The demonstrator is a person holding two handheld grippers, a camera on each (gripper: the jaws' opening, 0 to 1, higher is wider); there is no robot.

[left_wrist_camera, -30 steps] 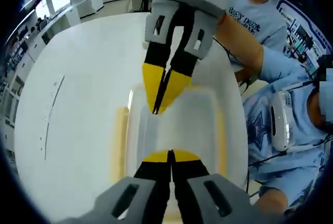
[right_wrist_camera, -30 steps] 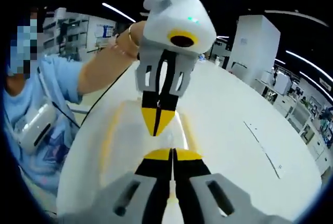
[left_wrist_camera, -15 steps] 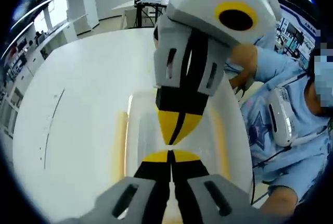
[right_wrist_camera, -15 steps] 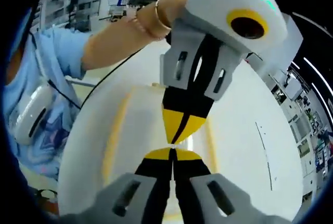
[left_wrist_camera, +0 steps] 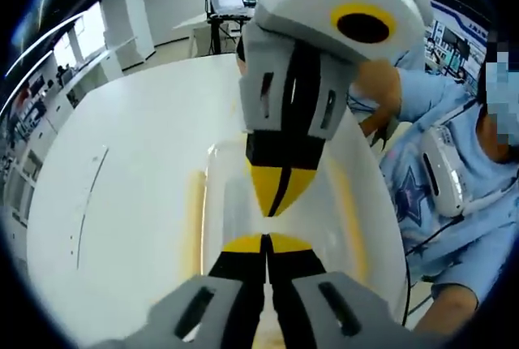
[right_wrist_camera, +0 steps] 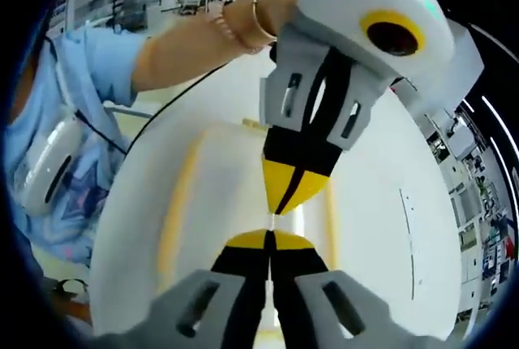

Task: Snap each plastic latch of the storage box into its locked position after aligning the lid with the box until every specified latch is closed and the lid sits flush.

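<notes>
The storage box [left_wrist_camera: 223, 227], translucent with yellow strips along its long sides, is lying lengthwise on the white table [left_wrist_camera: 130, 170], running from 6 toward 12 o'clock in the left gripper view. Bare tabletop is spreading wide toward 9 o'clock; the table edge and a person's sleeve [left_wrist_camera: 442, 162] are crowding the 3 o'clock side. Over the lid, the left gripper [left_wrist_camera: 265, 240] and right gripper [left_wrist_camera: 276, 203] are meeting tip to tip, each with jaws pressed together, gripping nothing.

clear storage box [left_wrist_camera: 231, 203] (yellow latches [left_wrist_camera: 192, 219]), white table [left_wrist_camera: 130, 170]
</notes>
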